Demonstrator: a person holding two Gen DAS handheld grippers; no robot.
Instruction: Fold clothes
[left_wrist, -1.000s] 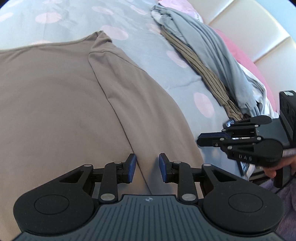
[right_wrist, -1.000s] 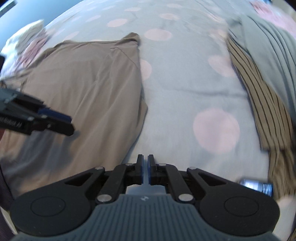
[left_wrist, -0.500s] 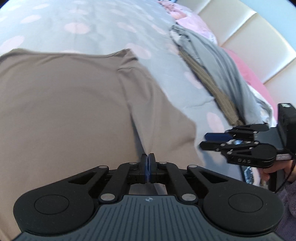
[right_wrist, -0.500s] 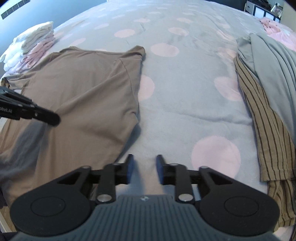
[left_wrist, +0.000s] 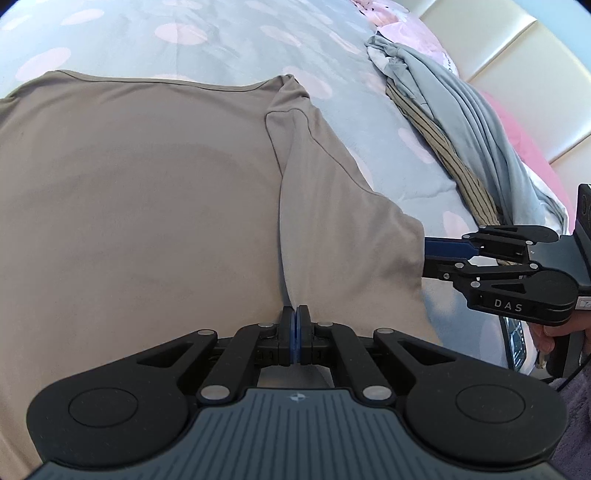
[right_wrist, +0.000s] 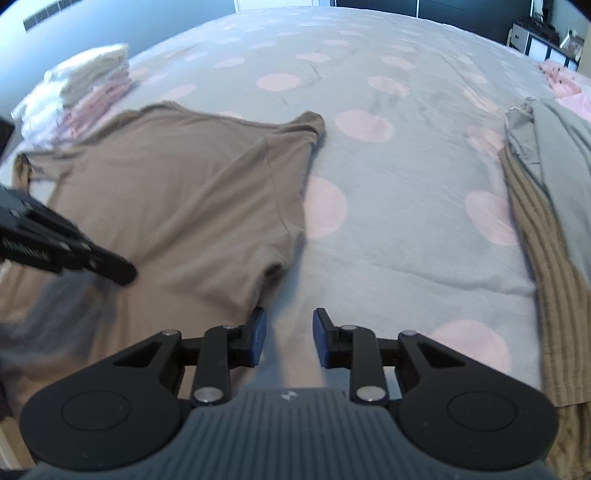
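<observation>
While my left gripper (left_wrist: 294, 314) is closed on the taupe jersey shirt (left_wrist: 147, 206) spread on the dotted grey bed (right_wrist: 388, 236), my right gripper (right_wrist: 288, 325), half open and empty, must pinch the sleeve edge (right_wrist: 284, 254) beside it.

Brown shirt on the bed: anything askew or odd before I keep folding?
The brown shirt lies mostly flat, but its right sleeve is doubled into a loose, slanted fold with a puckered lower edge. Beyond it, grey and striped clothes lie in an unfolded heap. Nothing looks damaged.
</observation>
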